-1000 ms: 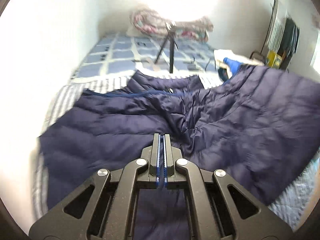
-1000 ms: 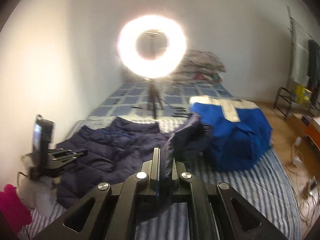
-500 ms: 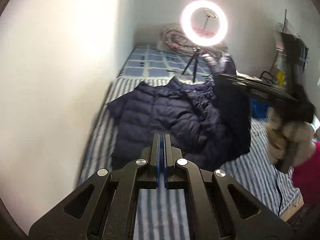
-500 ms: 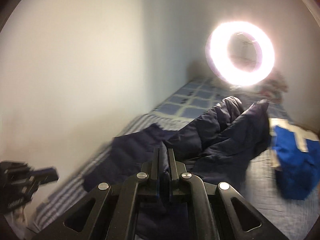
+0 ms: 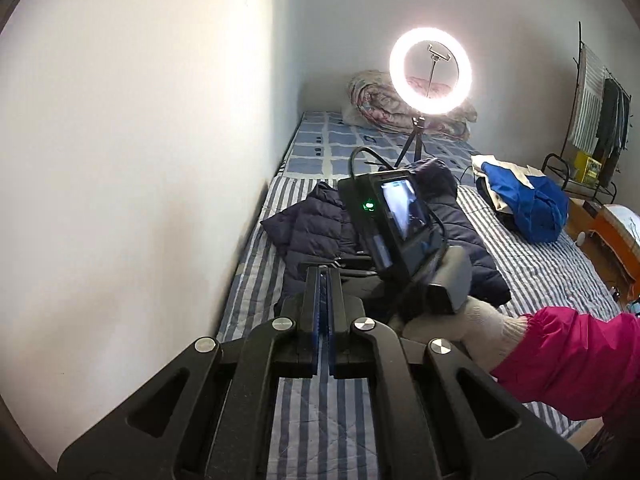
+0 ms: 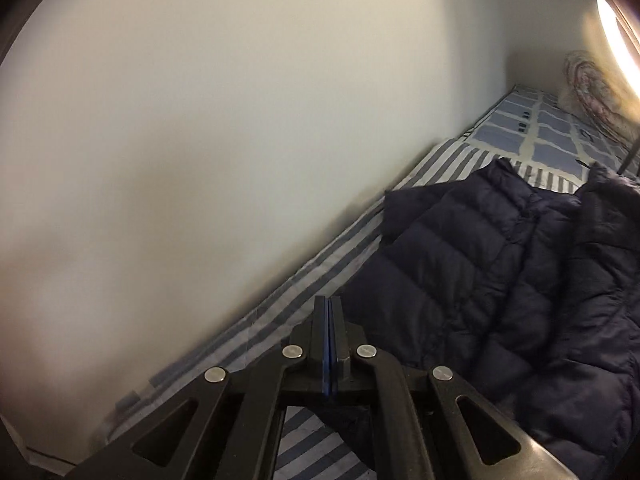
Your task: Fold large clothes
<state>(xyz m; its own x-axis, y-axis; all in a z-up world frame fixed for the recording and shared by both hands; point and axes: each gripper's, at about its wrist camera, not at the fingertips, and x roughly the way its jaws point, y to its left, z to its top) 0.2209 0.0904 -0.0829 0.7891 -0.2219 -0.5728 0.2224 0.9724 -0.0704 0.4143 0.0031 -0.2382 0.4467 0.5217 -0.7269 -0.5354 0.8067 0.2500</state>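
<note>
Right gripper (image 6: 329, 312) now empty, closed, off navy jacket (image 6: 500, 272).

A dark navy quilted puffer jacket (image 5: 316, 224) lies on the striped bed (image 5: 532, 264) close to the wall, partly folded over on itself. Its puffy stitched panels are rumpled, one side doubled onto the other, collar end toward the checked bedding (image 6: 520, 128).

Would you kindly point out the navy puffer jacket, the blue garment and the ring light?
navy puffer jacket (image 6: 460, 264): right wrist view, quilted panel.
blue garment (image 5: 532, 204): left wrist view, crumpled blue fabric.
ring light (image 5: 400, 80): left wrist view, glowing rim's left side.
</note>
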